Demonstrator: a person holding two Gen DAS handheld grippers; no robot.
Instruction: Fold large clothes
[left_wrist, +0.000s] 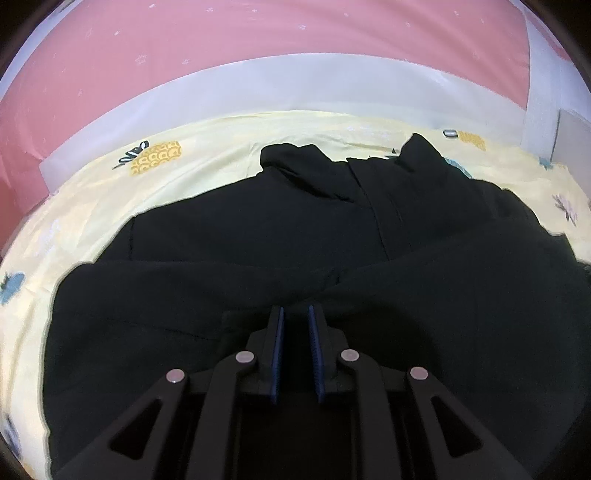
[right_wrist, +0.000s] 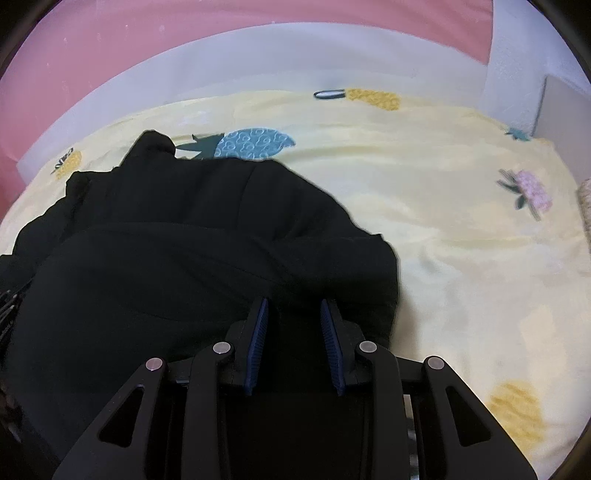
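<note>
The large black fabric garment (left_wrist: 258, 251) lies spread on the bed, over a pale yellow bedsheet printed with pineapples (left_wrist: 207, 147), and both tongs sit at its near edge with the cloth running away ahead of them. Its collar end (left_wrist: 295, 162) lies at the far side from the left tongs (left_wrist: 295, 314) — so the long axis runs straight out from the fingers, near hem to far collar. A folded sleeve or flap crosses just ahead of the left tongs.

The left tongs stand slightly apart, blue pads facing, nothing clamped that I can make out. The right tongs (right_wrist: 293, 306) stand wider apart, low over the garment's right-hand part, with the garment's edge (right_wrist: 391, 266) just to their right and bare sheet beyond.

Each pair seems equally near its own corner of the near hem; my guess is the next move needs both to close on it and carry it forward toward the collar.

No containers are in sight — only a pink wall (left_wrist: 184, 44) behind the bed.
</note>
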